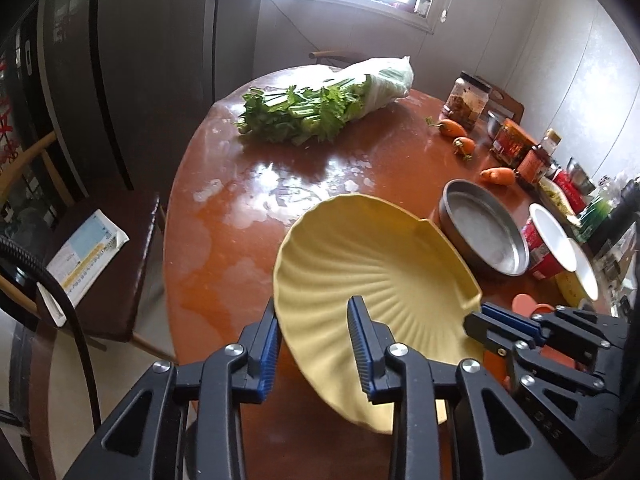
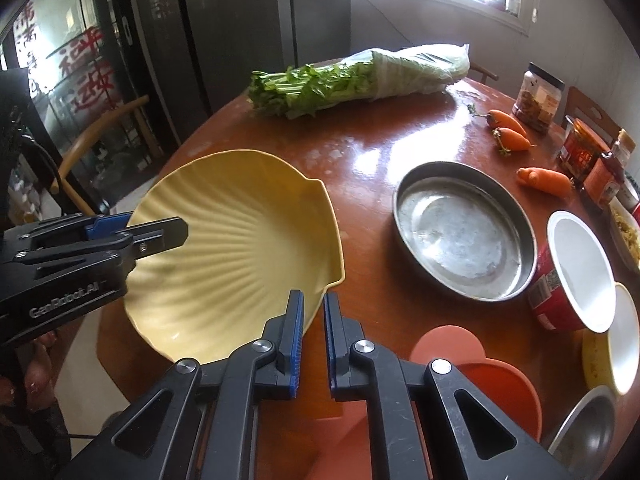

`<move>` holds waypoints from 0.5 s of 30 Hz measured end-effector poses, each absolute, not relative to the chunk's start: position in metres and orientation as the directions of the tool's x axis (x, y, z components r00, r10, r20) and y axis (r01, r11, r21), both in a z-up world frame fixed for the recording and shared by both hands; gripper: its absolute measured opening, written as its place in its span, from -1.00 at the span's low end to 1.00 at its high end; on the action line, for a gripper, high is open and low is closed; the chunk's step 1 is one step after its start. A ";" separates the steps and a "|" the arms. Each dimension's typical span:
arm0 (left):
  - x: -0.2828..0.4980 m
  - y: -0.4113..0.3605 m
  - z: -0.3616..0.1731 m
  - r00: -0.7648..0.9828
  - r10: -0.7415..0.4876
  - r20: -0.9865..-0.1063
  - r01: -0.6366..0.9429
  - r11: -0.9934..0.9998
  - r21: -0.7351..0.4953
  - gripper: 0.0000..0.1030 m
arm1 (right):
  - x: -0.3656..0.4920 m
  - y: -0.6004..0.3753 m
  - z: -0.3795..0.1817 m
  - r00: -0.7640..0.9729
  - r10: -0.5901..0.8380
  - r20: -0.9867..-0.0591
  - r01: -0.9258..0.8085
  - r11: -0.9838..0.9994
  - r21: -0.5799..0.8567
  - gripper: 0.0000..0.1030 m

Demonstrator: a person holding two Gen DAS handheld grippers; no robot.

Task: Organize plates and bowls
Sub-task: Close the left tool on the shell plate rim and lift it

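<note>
A yellow shell-shaped plate point(image 1: 372, 264) point(image 2: 240, 248) hangs tilted over the near part of the brown table. My left gripper point(image 1: 316, 340) straddles its near rim with a wide gap between the fingers, and it also shows in the right wrist view point(image 2: 160, 240). My right gripper point(image 2: 314, 320) is closed on the plate's right rim, and it shows at the right of the left wrist view point(image 1: 480, 328). A steel pan point(image 2: 464, 228) point(image 1: 480, 228) sits on the table to the right. A red-and-white bowl point(image 2: 576, 272) leans beside it.
Bagged greens point(image 2: 352, 76) lie at the far side. Carrots point(image 2: 544, 180), jars point(image 2: 540, 96) and packets line the right edge. An orange plate point(image 2: 472, 368) and a steel bowl point(image 2: 584, 428) lie near right. A chair point(image 1: 100, 248) with papers stands left of the table point(image 1: 224, 216).
</note>
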State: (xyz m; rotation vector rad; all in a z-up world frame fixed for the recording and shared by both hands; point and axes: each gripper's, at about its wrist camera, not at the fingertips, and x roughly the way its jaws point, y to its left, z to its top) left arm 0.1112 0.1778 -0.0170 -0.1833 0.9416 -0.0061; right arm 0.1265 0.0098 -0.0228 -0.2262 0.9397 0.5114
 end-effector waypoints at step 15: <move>0.135 0.167 -0.033 0.562 -0.040 -0.826 -0.053 0.995 -0.084 -0.35 | 0.114 0.005 -0.026 0.466 0.319 -0.825 -0.513 0.858 0.042 -0.72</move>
